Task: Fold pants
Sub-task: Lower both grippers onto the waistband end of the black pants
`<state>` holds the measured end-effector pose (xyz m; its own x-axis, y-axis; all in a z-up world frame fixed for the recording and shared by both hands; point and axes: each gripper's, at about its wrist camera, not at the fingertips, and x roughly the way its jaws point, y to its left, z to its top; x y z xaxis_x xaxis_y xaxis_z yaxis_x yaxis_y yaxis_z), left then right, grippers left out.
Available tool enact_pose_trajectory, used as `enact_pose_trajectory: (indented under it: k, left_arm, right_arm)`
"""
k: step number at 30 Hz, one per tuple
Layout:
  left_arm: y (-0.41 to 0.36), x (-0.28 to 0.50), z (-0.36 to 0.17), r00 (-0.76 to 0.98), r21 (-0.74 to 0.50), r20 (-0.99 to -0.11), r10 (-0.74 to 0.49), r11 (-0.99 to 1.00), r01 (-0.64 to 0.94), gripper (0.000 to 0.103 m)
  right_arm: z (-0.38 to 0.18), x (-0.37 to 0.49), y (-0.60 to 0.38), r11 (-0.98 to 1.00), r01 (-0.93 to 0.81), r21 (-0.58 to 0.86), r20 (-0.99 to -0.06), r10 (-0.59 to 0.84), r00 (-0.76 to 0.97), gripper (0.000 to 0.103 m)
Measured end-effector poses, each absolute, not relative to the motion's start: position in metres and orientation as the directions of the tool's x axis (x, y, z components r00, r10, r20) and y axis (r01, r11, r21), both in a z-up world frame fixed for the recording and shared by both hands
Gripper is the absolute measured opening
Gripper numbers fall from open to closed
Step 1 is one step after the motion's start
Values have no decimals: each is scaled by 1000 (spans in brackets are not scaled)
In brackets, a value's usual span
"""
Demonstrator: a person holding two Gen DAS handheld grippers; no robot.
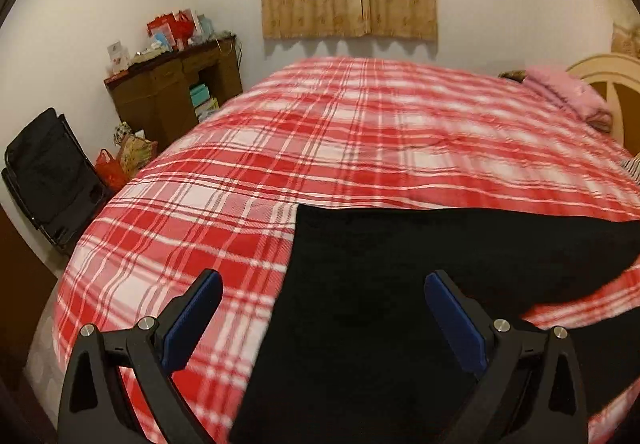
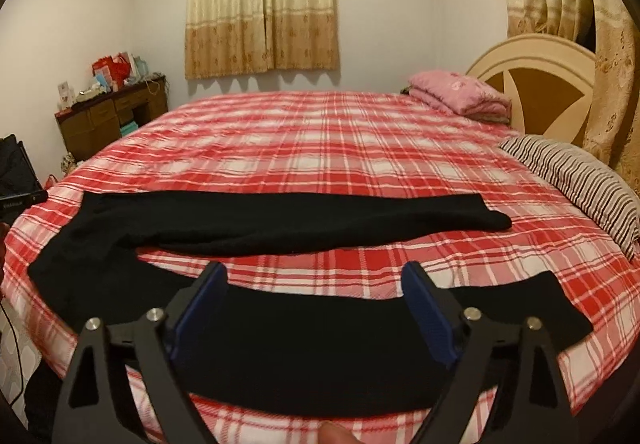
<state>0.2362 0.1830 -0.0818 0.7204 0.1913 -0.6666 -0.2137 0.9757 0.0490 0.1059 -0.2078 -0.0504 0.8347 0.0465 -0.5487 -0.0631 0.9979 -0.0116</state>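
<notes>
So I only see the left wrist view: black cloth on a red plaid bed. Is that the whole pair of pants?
Observer: No. The black fabric pants lie flat on the red-and-white plaid bedspread, both legs spread apart in a V.
Operator: Where's the other gripper?
Observer: The right gripper hangs open over the nearer leg, gripping nothing.
Operator: What's past the leg ends?
Observer: A black-and-white striped pillow, apart from the pants.
</notes>
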Motion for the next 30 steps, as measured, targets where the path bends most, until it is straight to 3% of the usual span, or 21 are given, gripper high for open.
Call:
enact_pose_trajectory:
  k: [5,17,20,28,29,30]
  left_arm:
    - [207,293,-109,659,73,-721,212,970,-233,102]
    - [238,374,-155,549,-19,-828,115,972,-232,100]
    - [243,386,-167,518,-53,-852,77,971,-231,85]
    - [239,393,-178,508,-13,-857,81,984,-179,83]
    - [241,393,-176,514,-22,-855,72,984,-175,79]
    - [243,392,-174,519,-21,-852,71,985,-170,69]
  right_arm:
    - [-59,135,-219,999,-50,-15,-585,32,811,86]
    - [-81,187,-234,998,-54,-36,-665,16,747,81]
    - [-84,197,-238,998,-51,-28,-674,19,738,81]
    - [-93,222,-252,999,-46,6,-705,37,708,61]
    - [-94,225,-254,999,-42,11,-710,37,704,60]
    - [-95,227,-257,999,-37,13,-714,35,699,59]
